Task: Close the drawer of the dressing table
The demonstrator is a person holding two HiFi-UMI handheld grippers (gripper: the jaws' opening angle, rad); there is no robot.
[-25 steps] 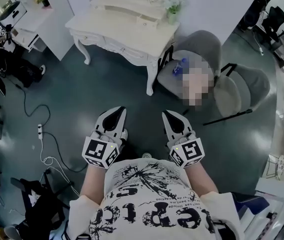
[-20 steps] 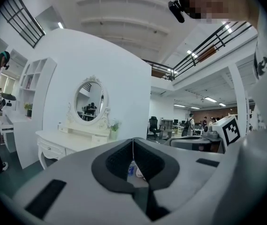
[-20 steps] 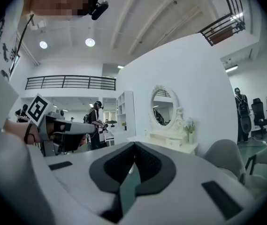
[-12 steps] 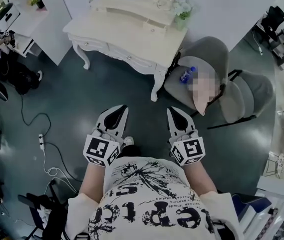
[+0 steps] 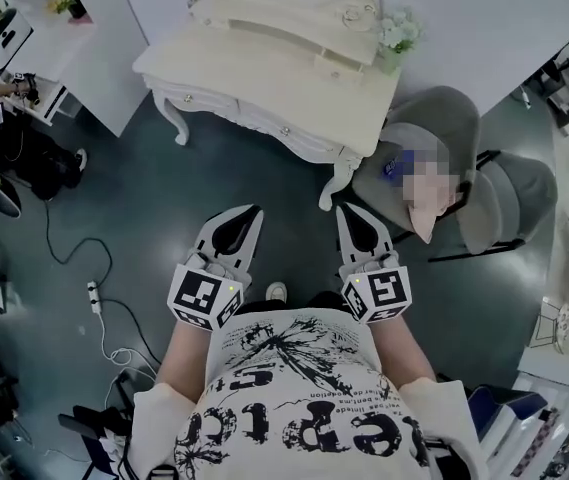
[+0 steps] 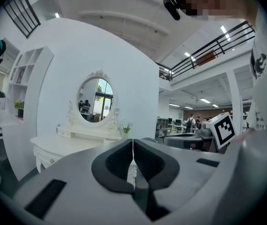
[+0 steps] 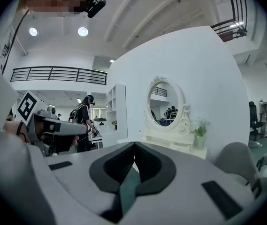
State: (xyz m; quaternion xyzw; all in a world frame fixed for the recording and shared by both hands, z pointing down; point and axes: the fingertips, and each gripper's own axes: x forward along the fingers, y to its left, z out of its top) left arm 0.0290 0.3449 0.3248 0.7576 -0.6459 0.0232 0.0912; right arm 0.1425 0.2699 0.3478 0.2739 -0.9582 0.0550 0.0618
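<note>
Dressing table [image 5: 264, 78] well beyond right claw [image 5: 348, 213]

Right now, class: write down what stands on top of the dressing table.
An oval mirror in a carved frame rises at the back of the dressing table, with a small potted plant at its right end. Its drawer fronts hide whatever lies inside.
</note>
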